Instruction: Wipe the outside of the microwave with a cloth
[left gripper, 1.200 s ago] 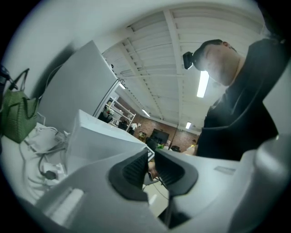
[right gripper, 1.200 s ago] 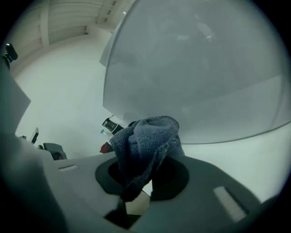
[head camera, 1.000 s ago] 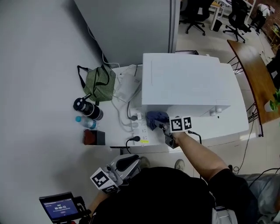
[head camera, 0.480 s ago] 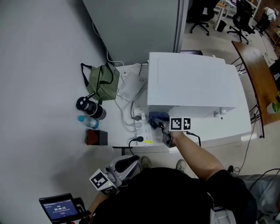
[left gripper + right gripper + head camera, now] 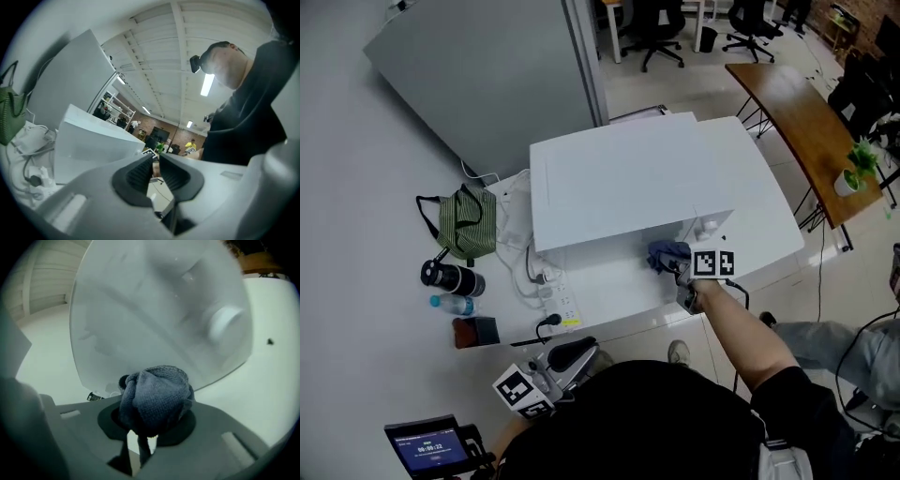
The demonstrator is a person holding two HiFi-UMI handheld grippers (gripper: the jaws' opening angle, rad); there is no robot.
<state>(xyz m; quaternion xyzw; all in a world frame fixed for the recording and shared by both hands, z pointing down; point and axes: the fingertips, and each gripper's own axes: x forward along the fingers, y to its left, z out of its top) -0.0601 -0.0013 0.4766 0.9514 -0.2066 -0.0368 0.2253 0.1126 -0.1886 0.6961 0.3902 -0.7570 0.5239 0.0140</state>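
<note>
Here, my right gripper (image 5: 679, 269) is clamped on a bunched blue-grey microfibre cloth (image 5: 667, 253), pressing it against the front face of the white box-shaped microwave (image 5: 647, 178). The contact is low, near the right end, just beside a round white control knob (image 5: 225, 323). My left gripper (image 5: 578, 349) hangs close to my body, well apart from the oven; its jaws are drawn nearly together with nothing between them. The microwave stands on a white table (image 5: 614, 298). Its long axis runs across the head view, left to right and slightly tilted, with the front turned toward me. I judge that wiping is under way on the front. No streak or damp mark shows which panels are done, so the top and sides may remain.
</note>
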